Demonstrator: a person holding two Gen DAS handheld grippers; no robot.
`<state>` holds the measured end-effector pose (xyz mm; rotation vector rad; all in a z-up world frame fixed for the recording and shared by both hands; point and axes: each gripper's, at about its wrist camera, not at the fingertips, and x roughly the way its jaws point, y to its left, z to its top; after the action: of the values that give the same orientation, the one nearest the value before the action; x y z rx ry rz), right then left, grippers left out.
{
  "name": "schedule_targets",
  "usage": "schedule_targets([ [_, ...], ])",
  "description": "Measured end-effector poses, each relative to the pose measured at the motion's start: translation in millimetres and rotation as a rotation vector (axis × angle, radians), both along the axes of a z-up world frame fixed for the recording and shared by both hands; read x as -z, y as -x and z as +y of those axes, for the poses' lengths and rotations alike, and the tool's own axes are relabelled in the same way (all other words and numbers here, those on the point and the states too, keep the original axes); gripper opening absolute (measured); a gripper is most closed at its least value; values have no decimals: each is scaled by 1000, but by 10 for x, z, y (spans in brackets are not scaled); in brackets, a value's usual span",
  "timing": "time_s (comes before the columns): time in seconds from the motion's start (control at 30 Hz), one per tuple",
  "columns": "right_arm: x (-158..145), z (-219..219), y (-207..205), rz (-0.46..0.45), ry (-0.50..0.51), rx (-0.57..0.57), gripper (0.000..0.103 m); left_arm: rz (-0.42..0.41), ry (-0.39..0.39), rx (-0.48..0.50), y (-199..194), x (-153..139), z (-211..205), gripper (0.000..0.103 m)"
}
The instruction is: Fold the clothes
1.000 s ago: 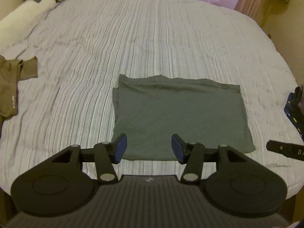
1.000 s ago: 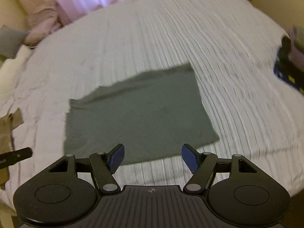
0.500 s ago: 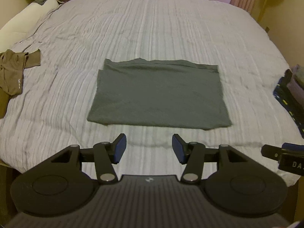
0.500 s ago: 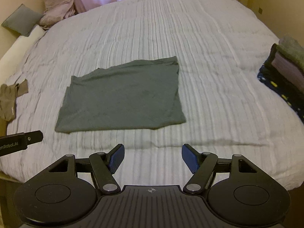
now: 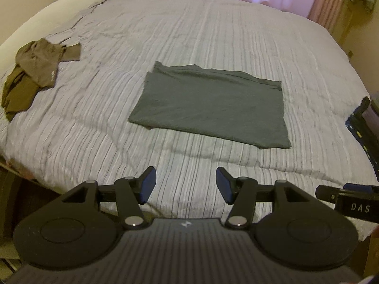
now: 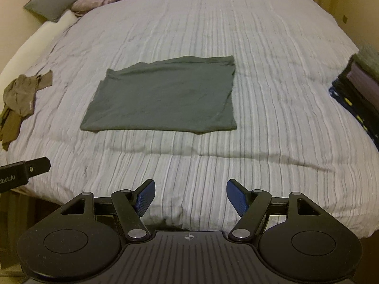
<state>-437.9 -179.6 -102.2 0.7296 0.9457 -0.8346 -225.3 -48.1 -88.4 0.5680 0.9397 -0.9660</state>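
A dark grey-green garment [image 5: 208,108] [image 6: 163,98] lies folded into a flat rectangle in the middle of the striped bedspread [image 5: 189,30] [image 6: 272,94]. My left gripper [image 5: 186,184] hangs over the bed's near edge, well short of the garment; its jaws are opening and nothing is between them. My right gripper [image 6: 190,196] is open and empty, also back at the near edge, apart from the garment. Each view catches the tip of the other gripper at its side edge.
A crumpled brown garment [image 5: 35,71] [image 6: 21,97] lies at the left edge of the bed. A stack of folded clothes [image 6: 357,87] [image 5: 364,127] sits at the right edge. Pillows [image 6: 71,7] and curtains are at the far end.
Both grippers have drawn back from the folded garment toward the bed's near edge, so it now lies farther away in both views. The left view has swung, showing more of the brown garment.
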Motion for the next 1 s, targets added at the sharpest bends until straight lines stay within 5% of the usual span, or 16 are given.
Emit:
schedule_targets([
  [0.23, 16, 114, -137, 7, 0, -55, 70, 1, -6, -16, -67, 0, 112, 55],
  [0.47, -2, 33, -214, 13, 8, 5, 70, -6, -8, 48, -184, 0, -50, 55],
  [1.0, 83, -269, -1148, 16, -20, 98, 70, -23, -11, 164, -1153, -24, -698, 57],
])
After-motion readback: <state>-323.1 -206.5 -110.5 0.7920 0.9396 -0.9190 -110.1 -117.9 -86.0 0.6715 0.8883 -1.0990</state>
